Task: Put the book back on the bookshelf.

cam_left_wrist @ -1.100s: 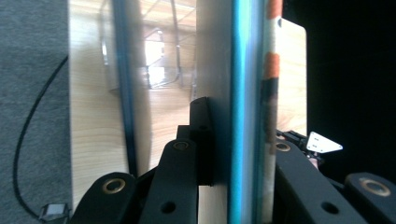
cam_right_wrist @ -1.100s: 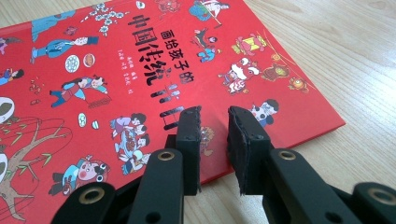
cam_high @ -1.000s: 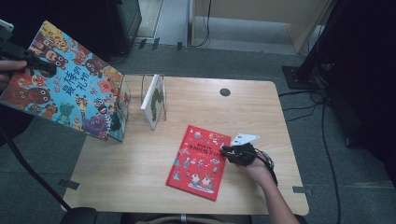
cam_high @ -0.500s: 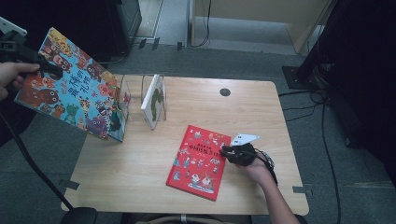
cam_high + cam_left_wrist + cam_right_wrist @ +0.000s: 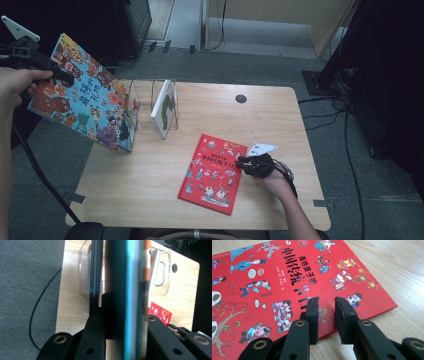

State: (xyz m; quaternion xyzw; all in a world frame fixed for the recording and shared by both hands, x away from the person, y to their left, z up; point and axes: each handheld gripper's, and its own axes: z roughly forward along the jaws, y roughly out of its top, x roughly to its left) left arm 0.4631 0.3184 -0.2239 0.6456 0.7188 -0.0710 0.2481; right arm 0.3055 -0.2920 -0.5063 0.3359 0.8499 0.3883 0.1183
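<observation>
A large blue picture book [image 5: 85, 95] with cartoon monsters hangs tilted over the table's left edge. My left gripper [image 5: 62, 75] is shut on its upper part. In the left gripper view the book's edge [image 5: 127, 277] runs up between the two jaws of the left gripper [image 5: 125, 317]. The book's lower corner sits beside a clear plastic rack [image 5: 150, 100] that holds a thin white book [image 5: 165, 107] upright. A red picture book [image 5: 212, 172] lies flat on the table. My right gripper [image 5: 242, 162] rests at the red book's right edge. The right gripper [image 5: 326, 302] is open a little over the red book [image 5: 274, 277], with nothing between its pads.
The wooden table [image 5: 150, 190] has a small round hole [image 5: 241, 98] near its far edge. Grey carpet surrounds it, with dark furniture at the back left and right. A black cable trails down from my left hand.
My left gripper has sunk a little and shifted right toward the rack with the blue book in it. The right gripper has not moved.
</observation>
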